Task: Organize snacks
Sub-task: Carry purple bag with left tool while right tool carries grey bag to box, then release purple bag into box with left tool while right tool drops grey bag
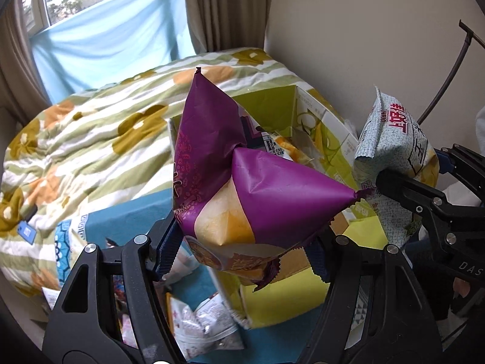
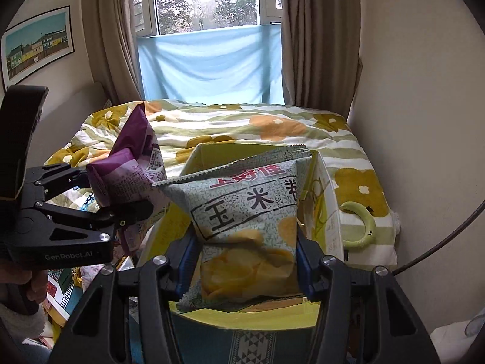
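My left gripper [image 1: 242, 251] is shut on a puffed purple snack bag [image 1: 230, 182], held up in front of an open yellow-green cardboard box [image 1: 272, 109]. The same purple bag [image 2: 130, 170] and left gripper [image 2: 119, 198] show at the left of the right wrist view. My right gripper [image 2: 244, 261] is shut on a pale green corn-roll snack bag [image 2: 248, 209], held just over the box [image 2: 329, 212] opening. That green bag [image 1: 391, 139] appears at the right of the left wrist view, in the right gripper [image 1: 412, 179].
The box stands on a bed with a flowered quilt [image 1: 91, 139] against a wall [image 2: 409, 121]. Several loose snack packets [image 1: 206, 327] lie on a teal patterned cloth [image 1: 127, 221] below. A pale green ring [image 2: 360, 227] lies right of the box.
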The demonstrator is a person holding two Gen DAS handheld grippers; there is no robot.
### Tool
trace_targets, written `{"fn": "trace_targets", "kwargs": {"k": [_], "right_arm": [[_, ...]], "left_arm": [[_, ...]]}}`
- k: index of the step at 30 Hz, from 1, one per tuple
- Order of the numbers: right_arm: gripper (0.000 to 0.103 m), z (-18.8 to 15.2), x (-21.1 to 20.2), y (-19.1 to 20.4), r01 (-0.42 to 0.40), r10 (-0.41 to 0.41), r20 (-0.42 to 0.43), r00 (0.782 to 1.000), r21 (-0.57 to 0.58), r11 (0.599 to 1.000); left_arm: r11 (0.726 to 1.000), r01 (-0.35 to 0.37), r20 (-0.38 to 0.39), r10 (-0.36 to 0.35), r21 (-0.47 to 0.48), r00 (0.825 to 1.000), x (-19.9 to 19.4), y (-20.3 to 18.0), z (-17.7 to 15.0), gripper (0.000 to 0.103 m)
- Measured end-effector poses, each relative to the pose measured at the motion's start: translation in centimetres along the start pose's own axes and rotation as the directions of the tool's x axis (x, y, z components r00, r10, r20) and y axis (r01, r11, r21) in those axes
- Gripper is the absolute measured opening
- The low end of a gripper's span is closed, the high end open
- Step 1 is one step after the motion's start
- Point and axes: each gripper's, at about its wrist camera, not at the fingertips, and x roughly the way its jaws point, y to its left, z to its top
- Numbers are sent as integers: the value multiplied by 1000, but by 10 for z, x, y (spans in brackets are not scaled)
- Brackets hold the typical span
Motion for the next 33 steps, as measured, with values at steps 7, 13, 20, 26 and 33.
{"fn": "trace_targets", "kwargs": {"k": [7, 13, 20, 26, 33], "right_arm": [[51, 0, 17, -39, -70, 71, -47, 996, 27, 997], [51, 1, 24, -54, -120, 123, -77, 989, 49, 992], [51, 0, 32, -63, -151, 160, -90, 983, 94, 984], [51, 12, 31, -44, -213, 216, -92, 972, 50, 976], [52, 24, 58, -13, -269, 268, -137, 954, 8, 963]], "left_arm": [[998, -24, -71, 20, -57, 997, 37, -31, 8, 88], [992, -71, -78, 62, -107, 995, 27, -31, -12, 100], [981, -139, -60, 132, -138, 989, -5, -17, -41, 100], [971, -157, -49, 151, -180, 987, -19, 1, -46, 100], [962, -185, -59, 176, -201, 983, -23, 17, -51, 100]]}}
